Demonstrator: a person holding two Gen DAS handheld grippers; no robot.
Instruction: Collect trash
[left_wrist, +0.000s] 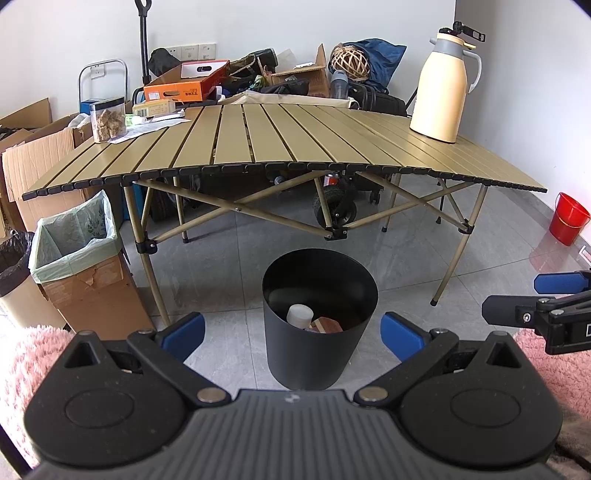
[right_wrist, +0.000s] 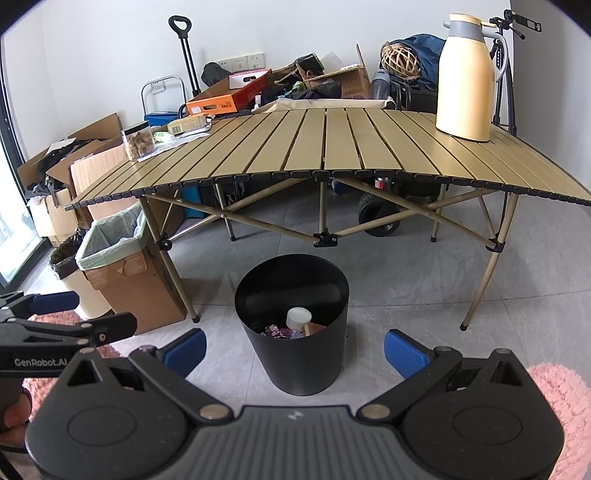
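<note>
A black round bin stands on the grey floor in front of the folding table. Inside it lie a white bottle, a reddish-brown piece and crumpled purple wrapping. My left gripper is open, its blue fingertips on either side of the bin and short of it, nothing between them. My right gripper is open too, empty, facing the same bin. Each gripper shows at the edge of the other's view, the right one and the left one.
The slatted table carries a cream thermos jug, a clear jar of brown chunks and papers. A cardboard box lined with a green bag and a black-bagged bin stand at left. A red bucket sits right; pink rug flanks me.
</note>
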